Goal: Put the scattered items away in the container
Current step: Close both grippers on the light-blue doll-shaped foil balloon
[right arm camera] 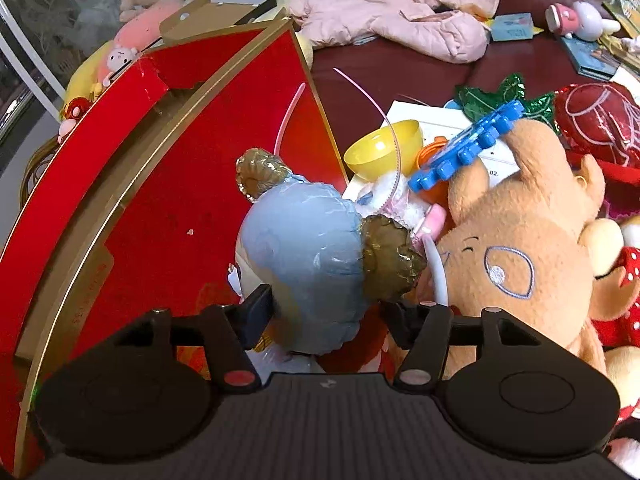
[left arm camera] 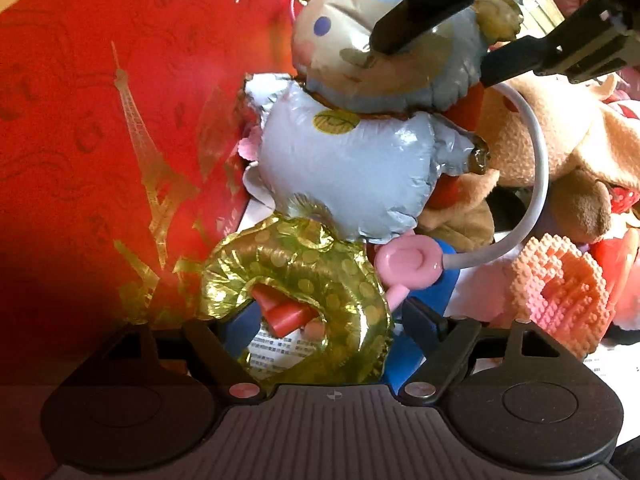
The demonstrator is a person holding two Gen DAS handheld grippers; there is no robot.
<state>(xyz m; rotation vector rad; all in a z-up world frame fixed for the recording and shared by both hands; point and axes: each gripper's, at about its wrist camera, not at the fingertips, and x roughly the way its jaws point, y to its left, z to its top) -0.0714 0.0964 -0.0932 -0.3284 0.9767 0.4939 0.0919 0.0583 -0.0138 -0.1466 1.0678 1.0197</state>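
right gripper (right arm camera: 322,314): was clamped on the head of the blue foil balloon (right arm camera: 304,256), one finger on each side, squeezing it a bit. From the left wrist view you could see both black fingers (left arm camera: 416,20) biting the head from the upper right.

left gripper (left arm camera: 320,332): fingers were spread pretty wide with the gold foil balloon (left arm camera: 304,280) sitting between them. Honestly couldn't tell if the pads were touching it, so not calling it a grip.

blue foil balloon: a little character thing, pale blue body (left arm camera: 344,168), cream face, gold curly bits by the ears. It hung right beside the red box wall, above the pile of toys.

red box (right arm camera: 192,184): the container, red panels with gold trim and a gold tower print (left arm camera: 148,168) on the wall. It took up the whole left side of both views.

gold foil balloon: polka-dotted loop shape, sat just under the blue one, with a red piece (left arm camera: 284,312) poking through its hole.

tan plush (right arm camera: 516,248): lay on its side just right of the blue balloon, touching it or nearly.

other clutter: yellow bowl (right arm camera: 384,148), blue plastic gear piece (right arm camera: 464,148), pink brick model (left arm camera: 560,284), white curved tube with a pink end (left arm camera: 408,264).

pink jacket (right arm camera: 400,12): lay well apart on the dark red sofa behind.
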